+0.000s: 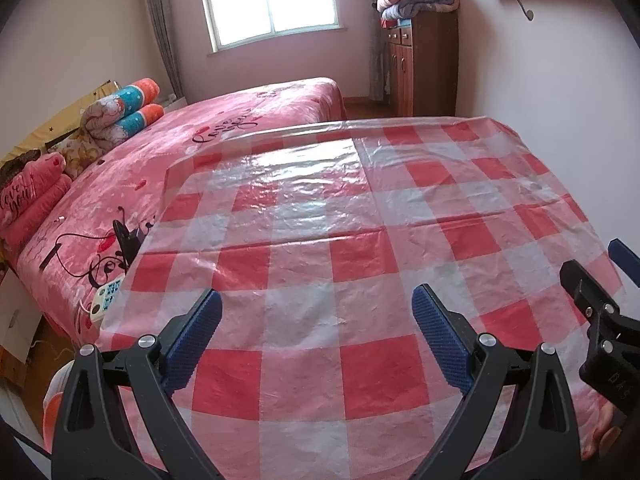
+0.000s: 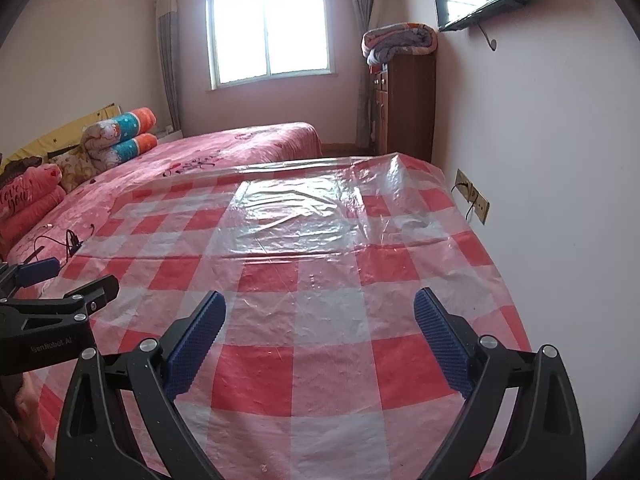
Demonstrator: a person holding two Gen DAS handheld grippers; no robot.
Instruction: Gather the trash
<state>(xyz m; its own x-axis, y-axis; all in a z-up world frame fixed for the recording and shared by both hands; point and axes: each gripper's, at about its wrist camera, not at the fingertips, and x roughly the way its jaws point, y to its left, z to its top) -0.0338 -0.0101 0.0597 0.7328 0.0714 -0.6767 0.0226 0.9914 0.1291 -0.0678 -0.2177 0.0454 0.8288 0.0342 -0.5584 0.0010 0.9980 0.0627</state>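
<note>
Both sets of jaws stand spread wide and hold nothing — the left gripper and the right gripper hover side by side above the worktop, each with blue ribbed pads. Beneath them lies a red-and-white checked plastic tablecloth, glossy and wrinkled. No trash shows on it in either view. Just left of the worktop stands a bed with a pink printed cover — rolled quilts sit at its head. A dark wooden cabinet stands beyond, against the wall.
</note>
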